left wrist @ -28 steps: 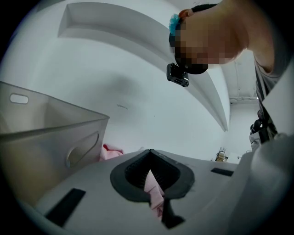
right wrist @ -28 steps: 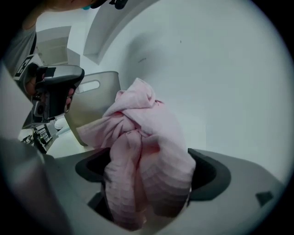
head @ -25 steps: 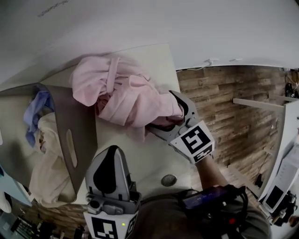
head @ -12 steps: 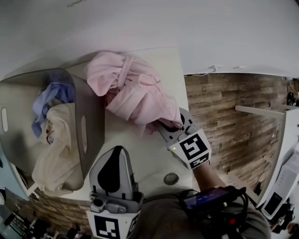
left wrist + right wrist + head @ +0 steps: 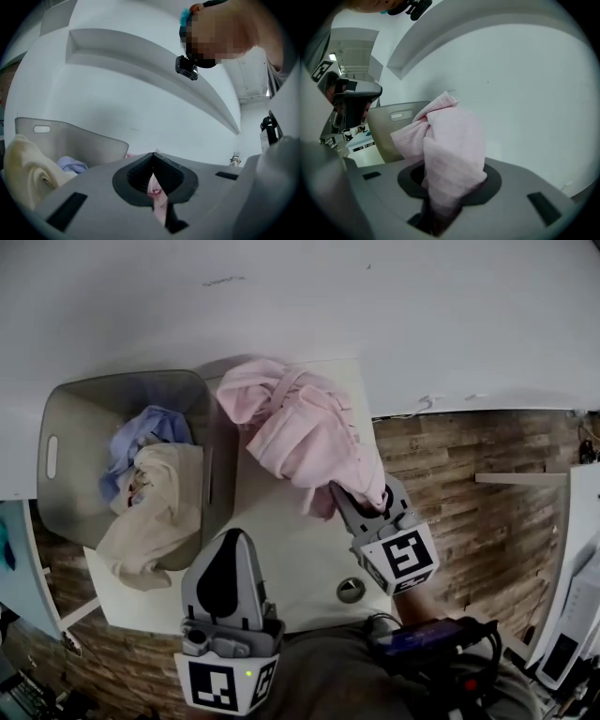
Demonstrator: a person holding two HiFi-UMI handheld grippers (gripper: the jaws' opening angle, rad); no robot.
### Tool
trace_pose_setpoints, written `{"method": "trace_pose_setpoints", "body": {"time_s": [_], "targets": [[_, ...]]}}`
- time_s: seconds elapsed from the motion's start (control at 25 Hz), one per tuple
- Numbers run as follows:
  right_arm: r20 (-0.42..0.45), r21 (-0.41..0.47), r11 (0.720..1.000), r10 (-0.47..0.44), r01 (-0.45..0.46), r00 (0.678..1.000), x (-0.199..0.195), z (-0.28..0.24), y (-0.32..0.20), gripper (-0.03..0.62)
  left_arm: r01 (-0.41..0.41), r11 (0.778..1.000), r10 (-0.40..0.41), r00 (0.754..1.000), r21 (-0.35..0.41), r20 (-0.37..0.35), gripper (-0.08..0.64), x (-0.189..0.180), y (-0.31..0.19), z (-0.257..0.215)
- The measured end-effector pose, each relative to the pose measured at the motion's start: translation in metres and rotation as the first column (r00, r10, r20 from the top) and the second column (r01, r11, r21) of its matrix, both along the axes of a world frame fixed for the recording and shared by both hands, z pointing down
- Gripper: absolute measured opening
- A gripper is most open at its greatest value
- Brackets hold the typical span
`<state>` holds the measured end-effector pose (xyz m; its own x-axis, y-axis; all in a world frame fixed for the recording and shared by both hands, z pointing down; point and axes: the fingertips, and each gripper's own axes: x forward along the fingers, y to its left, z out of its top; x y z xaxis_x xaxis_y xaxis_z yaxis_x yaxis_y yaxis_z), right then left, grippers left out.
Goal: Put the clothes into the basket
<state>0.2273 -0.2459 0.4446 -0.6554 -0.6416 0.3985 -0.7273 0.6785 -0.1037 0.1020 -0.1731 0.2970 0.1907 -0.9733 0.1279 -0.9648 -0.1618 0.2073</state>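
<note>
Up and toward the basket (image 5: pixel 66 418) my right gripper (image 5: pixel 367 510) has come, its fingers just closing to clamp a fold of the pink garment (image 5: pixel 300 423). The garment hangs at the basket's three o'clock (still outside, over the table (image 5: pixel 291 563)). My left gripper (image 5: pixel 232 538) is pinched together, empty.

We see a pink garment (image 5: pixel 309 432) of soft, ribbed cloth beside a matt grey plastic basket (image 5: pixel 80 484), on a smooth white table (image 5: pixel 291 549).
</note>
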Motion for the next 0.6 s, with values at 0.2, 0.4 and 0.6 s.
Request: {"method": "trace_pose_setpoints", "body": {"time_s": [0.2,0.4,0.6], "targets": [[-0.002,0.078,0.996,0.050,-0.050,0.999,0.013,-0.050,0.014,0.138,0.006,0.997,-0.005,1.000,0.078,-0.004,0.008,-0.016,0.015,-0.038],[0.041,0.192,0.980,0.053,-0.060,0.998,0.015,-0.113,0.019,0.138,0.082,0.980,-0.084,0.996,0.181,0.004,0.008,-0.056,0.025,-0.083],[0.078,0.283,0.956,0.053,-0.073,0.996,0.005,-0.170,0.038,0.139,0.126,0.959,-0.144,0.988,0.255,0.051,0.008,-0.097,0.042,-0.117]]}}
